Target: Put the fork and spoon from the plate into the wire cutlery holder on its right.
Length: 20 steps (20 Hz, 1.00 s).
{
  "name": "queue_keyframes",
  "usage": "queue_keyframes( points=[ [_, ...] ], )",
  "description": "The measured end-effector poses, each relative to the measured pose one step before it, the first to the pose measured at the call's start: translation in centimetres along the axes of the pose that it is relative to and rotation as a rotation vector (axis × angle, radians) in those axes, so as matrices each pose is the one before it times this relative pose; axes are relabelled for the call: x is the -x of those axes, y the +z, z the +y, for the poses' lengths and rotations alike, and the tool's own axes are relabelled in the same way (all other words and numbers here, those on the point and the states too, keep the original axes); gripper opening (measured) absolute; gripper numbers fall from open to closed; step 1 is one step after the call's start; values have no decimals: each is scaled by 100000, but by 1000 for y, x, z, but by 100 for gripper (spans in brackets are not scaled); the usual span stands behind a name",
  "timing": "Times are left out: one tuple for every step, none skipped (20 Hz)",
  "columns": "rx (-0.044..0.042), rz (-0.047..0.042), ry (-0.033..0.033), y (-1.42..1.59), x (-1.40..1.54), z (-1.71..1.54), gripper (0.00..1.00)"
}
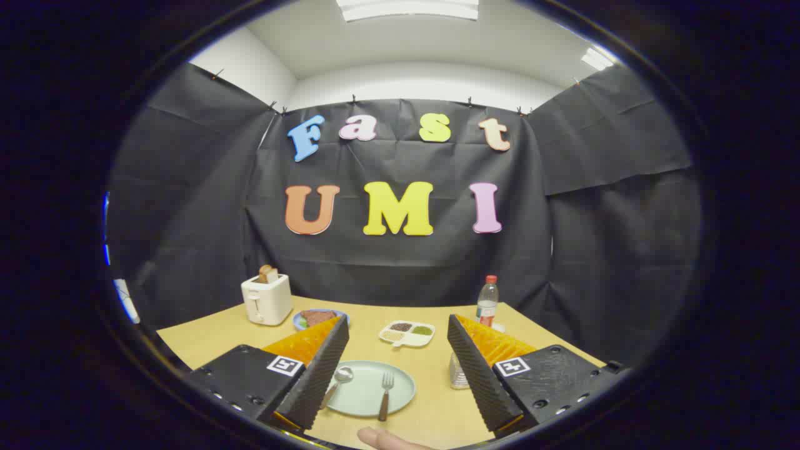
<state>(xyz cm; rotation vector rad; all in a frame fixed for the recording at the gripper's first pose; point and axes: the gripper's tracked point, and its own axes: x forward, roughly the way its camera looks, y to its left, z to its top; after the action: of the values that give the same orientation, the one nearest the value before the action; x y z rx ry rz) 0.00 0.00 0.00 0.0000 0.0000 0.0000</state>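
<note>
Your gripper [395, 350] is wide open, holding nothing. The fork [385, 394] lies on the plate [400, 378] between the fingers, handle pointing back toward you. Come straight down across it.

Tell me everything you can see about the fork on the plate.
The fork lies flat on the pale green round plate, right of the plate's middle, tines pointing away toward the booth wall. Its head looks like silvery metal; its handle looks brown, perhaps wood, and its end crosses the plate's near rim. The spoon lies apart from it on the plate's left side. The gripper is open, fingers spread either side of the plate, not touching the fork.
</note>
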Motion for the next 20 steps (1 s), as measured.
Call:
queue_keyframes(
  points=[
    [1370, 442, -1245, -66, -13, -151, 95],
    [1742, 793, -2387, -31, -2, -326, 95],
    [2868, 624, -2452, -90, -40, -206, 95],
    [1845, -224, -131, 220, 196, 249, 95],
    [315, -603, -634, 150, -20, 223, 95],
    [8, -1013, 98, 289, 53, 136, 95],
    [-1125, -206, 589, 43, 60, 203, 95],
    [-489, 305, -1707, -14, -64, -358, 95],
    [-820, 281, -1108, -115, -54, -454, 95],
    [-1387, 354, 356, -38, -25, 187, 95],
    [-1116, 30, -112, 52, 53, 32, 95],
    [-982, 352, 138, -3, -48, -18, 95],
    [-279, 540, -567, -202, -139, -191, 95],
    [115, 401, -971, -107, -100, -245, 95],
    [155, 260, -352, -151, -129, -90, 95],
    [-307, 59, 221, -15, -18, 62, 95],
    [-561, -508, 827, 59, -32, 211, 95],
    [-557, -315, 739, 101, -149, 110, 95],
    [-421, 189, 423, -217, -138, 19, 95],
    [-213, 648, 31, -210, -220, -64, 95]
  ],
)
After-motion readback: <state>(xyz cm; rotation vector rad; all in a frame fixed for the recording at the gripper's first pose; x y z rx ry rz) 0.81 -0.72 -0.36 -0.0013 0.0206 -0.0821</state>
